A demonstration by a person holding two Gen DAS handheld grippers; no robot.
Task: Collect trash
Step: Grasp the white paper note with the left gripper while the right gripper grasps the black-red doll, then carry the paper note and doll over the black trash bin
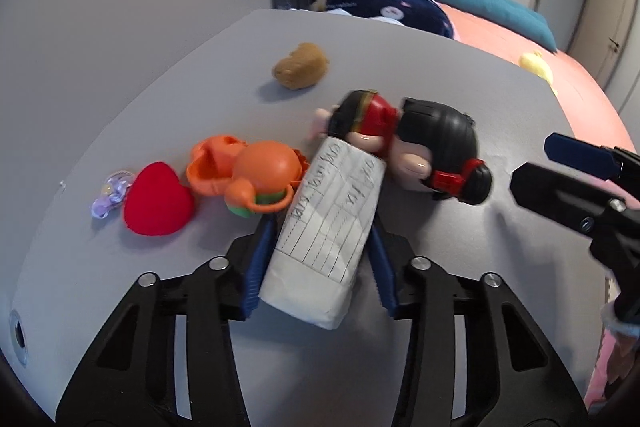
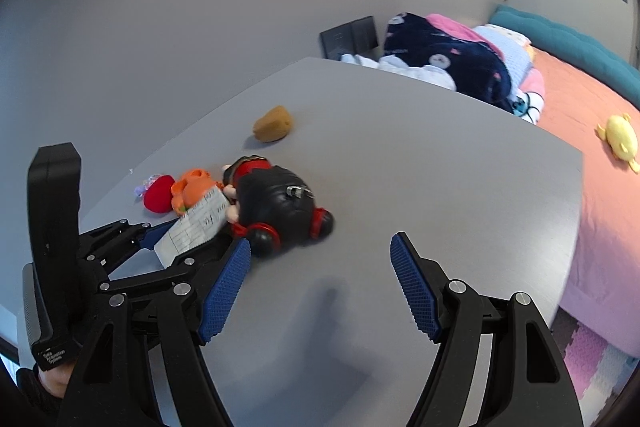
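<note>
White folded paper point(image 1: 326, 227) is pinched between the left gripper point(image 1: 320, 247) pads. Only the right view shows the right gripper point(image 2: 320, 287) spread wide, nothing between its fingers, doll point(image 2: 280, 207) ahead.

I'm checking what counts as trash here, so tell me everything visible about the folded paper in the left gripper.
The folded paper is a white, thick, oblong packet with hand-drawn ruled lines and handwriting on its upper face; the writing is too blurred to read. It looks like plain paper, creased but intact. It sits clamped between the blue ridged fingers of the left gripper, angled forward over the grey table. Its far end reaches the doll and the orange toy; contact is unclear.
</note>
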